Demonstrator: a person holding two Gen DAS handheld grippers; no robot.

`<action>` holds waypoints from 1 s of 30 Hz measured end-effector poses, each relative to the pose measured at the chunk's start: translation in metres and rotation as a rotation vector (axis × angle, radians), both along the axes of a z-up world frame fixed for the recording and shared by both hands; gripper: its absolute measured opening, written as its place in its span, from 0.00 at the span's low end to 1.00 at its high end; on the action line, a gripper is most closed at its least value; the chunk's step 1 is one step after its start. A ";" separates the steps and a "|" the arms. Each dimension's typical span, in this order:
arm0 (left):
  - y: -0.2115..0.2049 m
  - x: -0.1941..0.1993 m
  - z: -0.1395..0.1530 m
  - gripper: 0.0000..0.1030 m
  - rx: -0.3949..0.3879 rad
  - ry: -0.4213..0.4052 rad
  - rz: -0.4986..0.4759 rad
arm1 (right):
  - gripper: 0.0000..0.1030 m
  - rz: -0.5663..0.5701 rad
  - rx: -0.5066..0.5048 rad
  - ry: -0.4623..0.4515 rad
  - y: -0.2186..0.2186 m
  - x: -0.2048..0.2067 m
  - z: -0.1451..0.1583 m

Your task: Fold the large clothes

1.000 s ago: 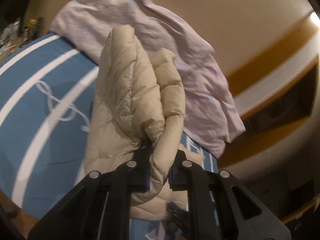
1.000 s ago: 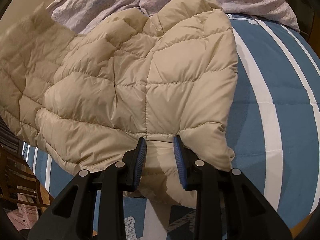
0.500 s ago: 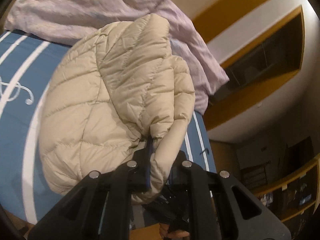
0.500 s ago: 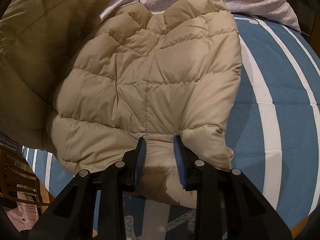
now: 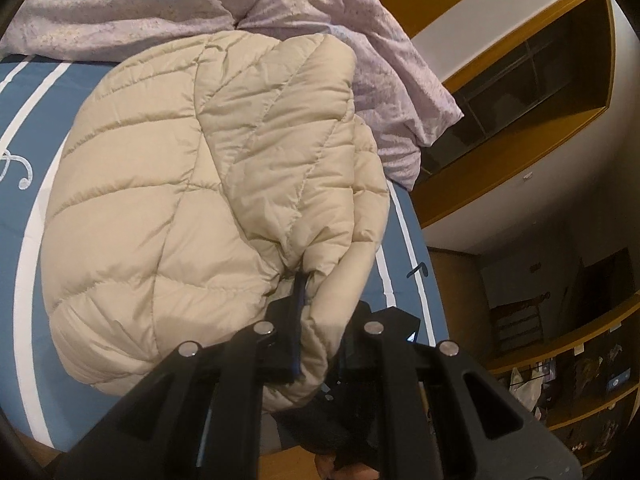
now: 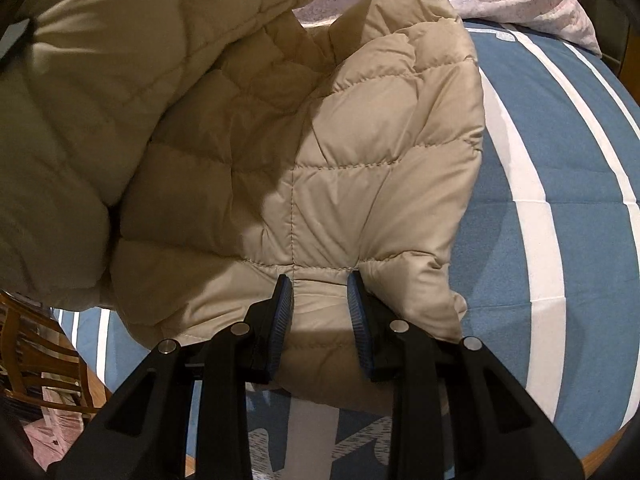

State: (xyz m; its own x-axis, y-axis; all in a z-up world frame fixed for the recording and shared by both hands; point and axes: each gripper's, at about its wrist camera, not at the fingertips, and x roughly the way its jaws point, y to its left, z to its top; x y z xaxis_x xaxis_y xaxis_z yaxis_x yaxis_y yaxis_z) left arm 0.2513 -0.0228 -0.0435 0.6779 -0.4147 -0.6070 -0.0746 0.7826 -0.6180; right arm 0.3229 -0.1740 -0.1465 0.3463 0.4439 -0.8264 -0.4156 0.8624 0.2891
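Ahead of me, a blue bedspread (image 6: 580, 184) with white stripes; lilac bedding (image 5: 160, 4) heaped at twelve o'clock; wooden shelving (image 5: 532, 80) at two; a wooden chair (image 6: 36, 356) at eight.

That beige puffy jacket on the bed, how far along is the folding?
Partway, I'd say. The puffy jacket already lies doubled on the striped blue bedspread. In hand: the left gripper is shut on one edge, with that half draped over the rest, while the right gripper pinches the near hem. Left to do: lay that half flat, let go, and probably fold once more.
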 end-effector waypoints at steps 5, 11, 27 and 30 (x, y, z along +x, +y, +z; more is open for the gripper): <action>-0.010 0.013 -0.008 0.12 0.010 0.026 -0.019 | 0.30 -0.021 0.027 0.005 -0.011 0.002 0.000; -0.021 0.020 -0.016 0.12 0.018 0.063 -0.052 | 0.30 -0.036 0.060 0.018 -0.024 0.005 -0.001; 0.006 0.000 0.046 0.51 0.083 -0.057 -0.064 | 0.30 -0.060 0.122 0.043 -0.051 0.013 -0.011; 0.033 -0.001 0.048 0.51 0.157 -0.051 0.021 | 0.30 -0.061 0.122 0.044 -0.049 0.012 -0.010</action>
State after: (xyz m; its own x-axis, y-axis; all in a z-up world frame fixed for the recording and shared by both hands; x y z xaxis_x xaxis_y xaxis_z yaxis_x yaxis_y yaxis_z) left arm 0.2499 0.0101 0.0045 0.7167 -0.3031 -0.6281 -0.0639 0.8683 -0.4919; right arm 0.3353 -0.2234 -0.1564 0.3406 0.5213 -0.7825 -0.3477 0.8431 0.4103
